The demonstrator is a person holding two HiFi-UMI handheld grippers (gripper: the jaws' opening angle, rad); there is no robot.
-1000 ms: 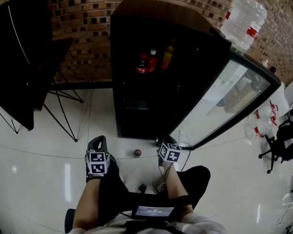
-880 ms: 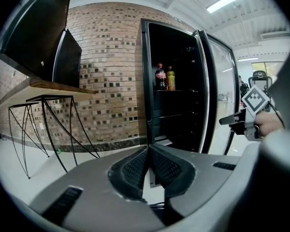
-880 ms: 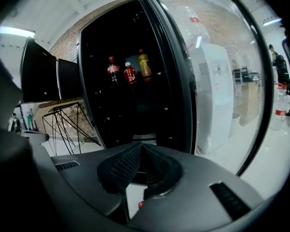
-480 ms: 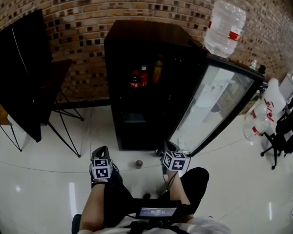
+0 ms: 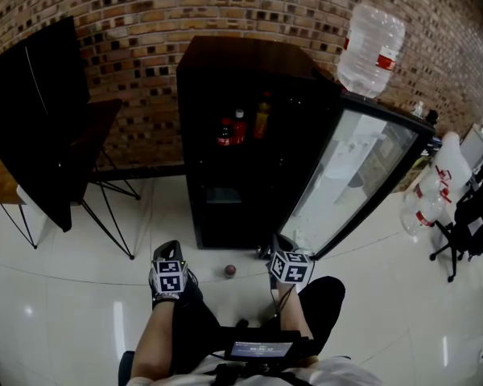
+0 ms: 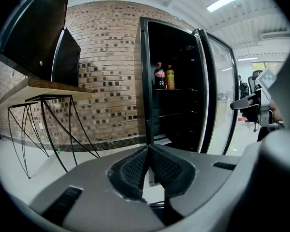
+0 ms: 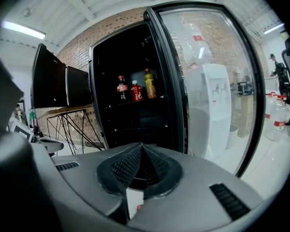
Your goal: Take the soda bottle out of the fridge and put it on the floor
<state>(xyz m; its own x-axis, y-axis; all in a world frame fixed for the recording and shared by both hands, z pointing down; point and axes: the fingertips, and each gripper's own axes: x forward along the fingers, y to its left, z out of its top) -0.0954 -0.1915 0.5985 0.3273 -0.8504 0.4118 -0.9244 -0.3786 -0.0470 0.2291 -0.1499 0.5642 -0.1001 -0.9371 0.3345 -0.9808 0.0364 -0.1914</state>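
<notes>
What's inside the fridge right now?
On one upper shelf of the fridge stand three bottles: a dark cola bottle, a red bottle, a yellow-orange bottle. The lower shelves are too dark to tell.

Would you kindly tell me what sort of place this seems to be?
Likely an office or workshop break corner: a glass-door drinks fridge stands open against a brick wall, with large water jugs nearby.

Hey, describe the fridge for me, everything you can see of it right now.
The fridge is a tall black cabinet standing upright on the pale glossy floor, its back to the brick wall. Its black-framed glass door is swung wide open, to the right in the head view. The inside is dark, with several shelves. Three bottles stand together on an upper shelf, two with red labels and one orange-yellow.
</notes>
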